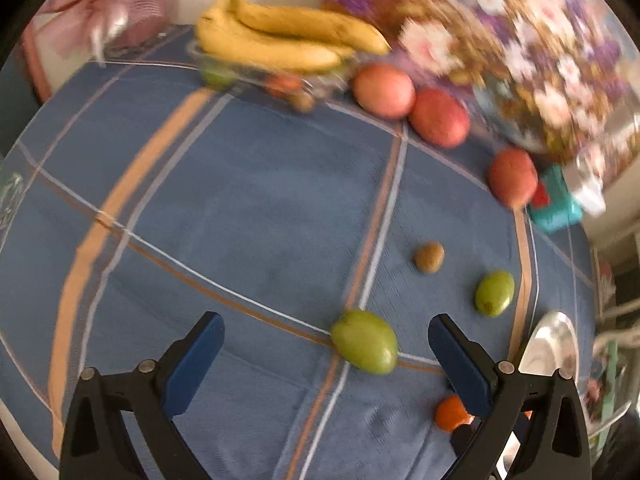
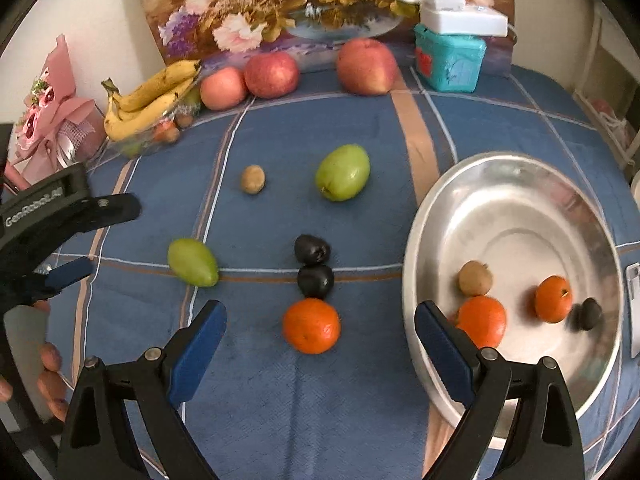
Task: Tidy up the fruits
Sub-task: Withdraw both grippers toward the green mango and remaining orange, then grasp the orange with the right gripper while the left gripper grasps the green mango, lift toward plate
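Note:
My left gripper [image 1: 326, 338] is open and empty, with a green fruit [image 1: 364, 341] lying on the cloth between its fingers, nearer the right one. That fruit also shows in the right wrist view [image 2: 193, 262], with the left gripper [image 2: 72, 236] beside it. My right gripper [image 2: 320, 330] is open and empty, with an orange [image 2: 311, 325] on the cloth between its fingers. Two dark fruits [image 2: 314, 266], a larger green fruit [image 2: 343, 172] and a small brown fruit [image 2: 253, 179] lie beyond. The metal bowl [image 2: 520, 184] on the right holds two oranges, a brown fruit and a dark fruit.
Bananas [image 2: 150, 98] lie on a glass dish at the back left, with three apples [image 2: 272, 74] along the back. A teal box [image 2: 448, 62] and a flower painting [image 2: 304, 0] stand behind. A pink gift bag [image 2: 52, 120] is at the far left.

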Demonstrator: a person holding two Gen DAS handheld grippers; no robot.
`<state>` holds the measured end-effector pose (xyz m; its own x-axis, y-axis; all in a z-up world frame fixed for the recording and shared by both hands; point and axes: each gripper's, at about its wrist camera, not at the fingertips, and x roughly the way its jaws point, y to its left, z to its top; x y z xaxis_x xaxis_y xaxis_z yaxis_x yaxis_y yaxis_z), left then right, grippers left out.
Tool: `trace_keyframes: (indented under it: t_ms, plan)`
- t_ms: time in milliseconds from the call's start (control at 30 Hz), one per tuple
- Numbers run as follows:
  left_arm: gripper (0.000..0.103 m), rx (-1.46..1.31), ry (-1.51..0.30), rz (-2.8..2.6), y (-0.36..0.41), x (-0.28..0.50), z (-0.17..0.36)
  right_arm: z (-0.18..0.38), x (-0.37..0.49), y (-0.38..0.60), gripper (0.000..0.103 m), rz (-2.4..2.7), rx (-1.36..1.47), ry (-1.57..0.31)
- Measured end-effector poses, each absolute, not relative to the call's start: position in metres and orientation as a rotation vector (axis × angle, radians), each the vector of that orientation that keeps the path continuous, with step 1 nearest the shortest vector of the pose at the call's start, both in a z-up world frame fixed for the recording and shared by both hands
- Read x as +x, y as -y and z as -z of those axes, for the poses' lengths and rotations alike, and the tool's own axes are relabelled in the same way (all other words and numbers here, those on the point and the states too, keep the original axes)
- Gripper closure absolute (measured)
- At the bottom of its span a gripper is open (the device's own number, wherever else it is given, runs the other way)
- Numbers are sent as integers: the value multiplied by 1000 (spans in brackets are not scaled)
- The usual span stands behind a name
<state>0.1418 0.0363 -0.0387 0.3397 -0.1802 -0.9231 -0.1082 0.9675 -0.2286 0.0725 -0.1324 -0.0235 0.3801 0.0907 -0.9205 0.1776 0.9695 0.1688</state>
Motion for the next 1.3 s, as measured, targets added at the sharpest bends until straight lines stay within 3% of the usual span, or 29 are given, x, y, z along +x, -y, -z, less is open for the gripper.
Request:
trace_keyframes:
  t_ms: [300,600,700,833,867,1167,1300]
  plan:
    - [3,-238,-1303,94,-13,144,67,40,75,126,9,46,257,-1222]
    - [18,-275,-1314,95,-14,150,72,44,81,121,26,39,221,-1231]
    - [27,-279,-1313,101,-14,150,71,47,83,121,35,32,225,-1241]
    - [52,-301,-1305,120,-15,151,70,47,84,122,43,31,232,-1233]
    - [53,-310,-1304,125,-16,150,69,47,84,122,47,29,233,-1232]
    - [53,-314,-1291,92,-26,148,57,49,81,125,63,19,261,-1236]
    - [53,-327,-1274,84,-32,148,49,50,81,126,65,15,281,-1234]
